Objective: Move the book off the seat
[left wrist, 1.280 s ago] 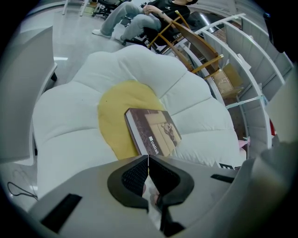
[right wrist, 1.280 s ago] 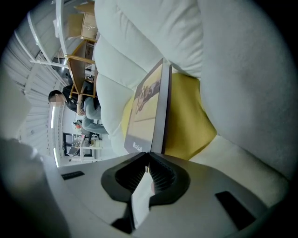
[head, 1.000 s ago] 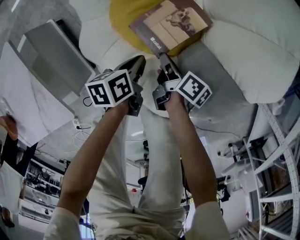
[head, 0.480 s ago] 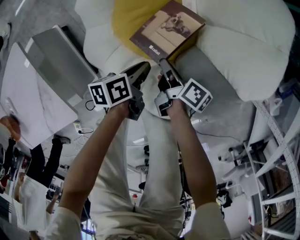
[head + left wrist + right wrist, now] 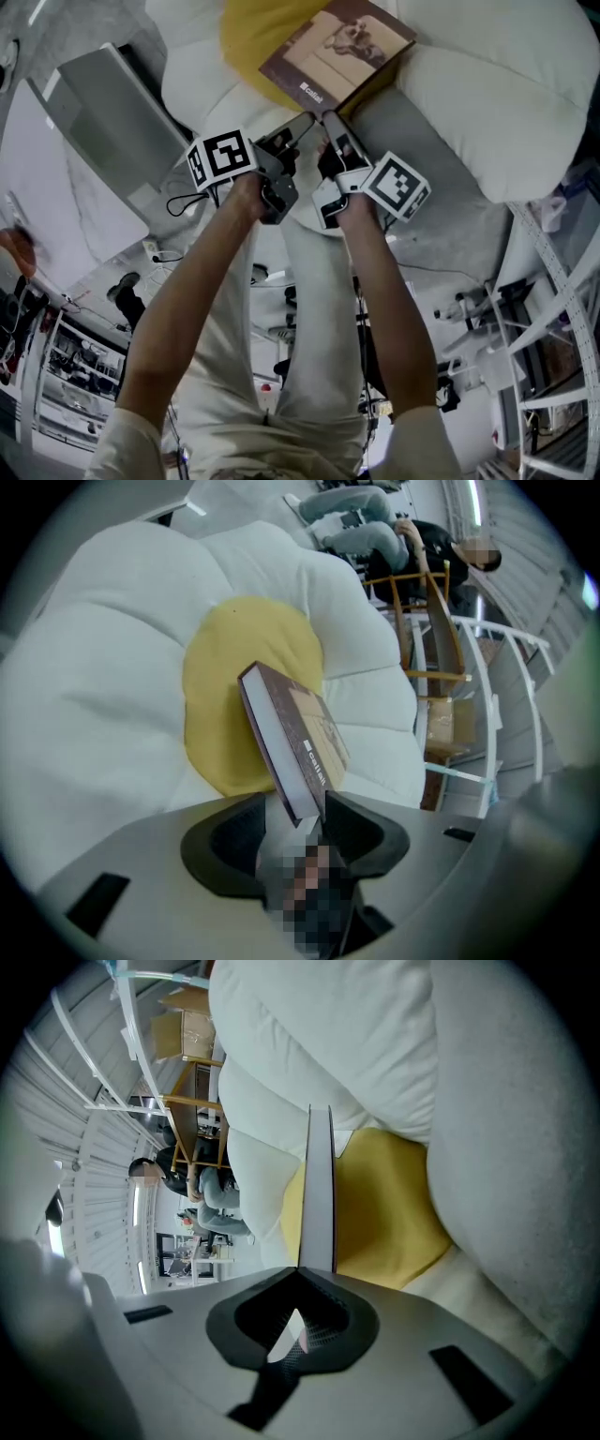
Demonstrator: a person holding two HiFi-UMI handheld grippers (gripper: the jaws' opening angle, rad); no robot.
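A brown book (image 5: 337, 52) lies across the yellow centre (image 5: 248, 37) of a white flower-shaped seat cushion (image 5: 487, 103). My left gripper (image 5: 298, 127) reaches its near corner. In the left gripper view the book (image 5: 295, 742) stands tilted, and its lower corner sits between the jaws of the left gripper (image 5: 295, 810), which are opening and do not pinch it. My right gripper (image 5: 328, 120) is shut, its tip at the book's near edge. From the right gripper (image 5: 314, 1274) the book (image 5: 321, 1185) shows edge-on just beyond the closed tip.
A grey flat panel (image 5: 112, 103) and a white tabletop (image 5: 47, 197) lie left of the cushion, with a black cable (image 5: 178, 202) near them. A white metal rack (image 5: 553, 328) stands at the right. Wooden furniture (image 5: 422, 621) and people (image 5: 187, 1185) are in the background.
The left gripper has turned, moved closer to the book's corner, and its jaws have opened from shut. The right gripper stays shut at nearly the same place.
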